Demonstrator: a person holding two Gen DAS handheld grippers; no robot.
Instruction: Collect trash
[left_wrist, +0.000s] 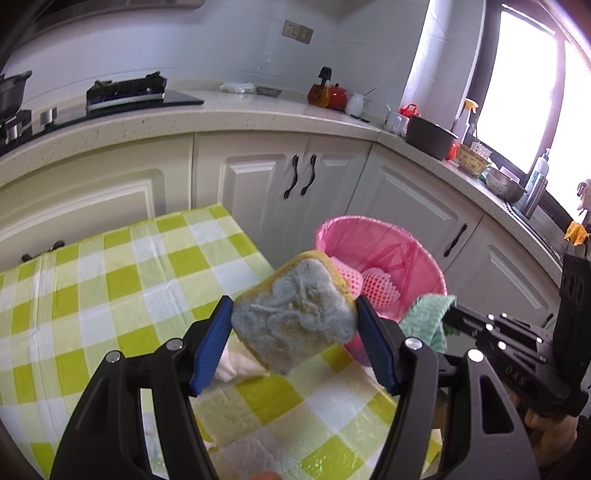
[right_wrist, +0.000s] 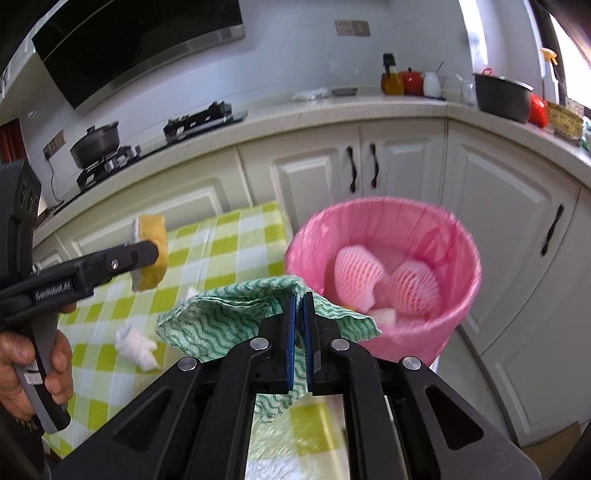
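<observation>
The left gripper (left_wrist: 293, 325) is clamped on a sponge (left_wrist: 295, 314), its blue pads pressing the two sides and holding it clear of the checked table (left_wrist: 110, 288). The sponge's worn grey face is turned toward the camera, with a yellow layer behind it. Under this gripper, on the cloth, lies a crumpled white tissue (left_wrist: 236, 363). In the right wrist view the same gripper (right_wrist: 147, 254) reaches in from the left edge, a hand (right_wrist: 33, 369) wrapped round its handle, with the sponge (right_wrist: 153, 251) at its tip and the tissue (right_wrist: 136, 345) on the table (right_wrist: 221, 240) below and slightly right of it.

To the right of that, the right gripper (right_wrist: 300, 302) has its jaws pressed together on a green wavy-patterned cloth (right_wrist: 221, 317), which bunches out to the left of the pads and hangs a little below them. From the left wrist view the cloth (left_wrist: 424, 317) shows just right of the sponge, at the tip of the right gripper (left_wrist: 448, 317).

Beyond both grippers, and nearer the right one, stands a bin (right_wrist: 461, 236) lined with a pink bag, beside the table's edge. Inside it lie two pink foam nets (right_wrist: 384, 280). Behind run white cabinets (right_wrist: 406, 162) under a worktop.
</observation>
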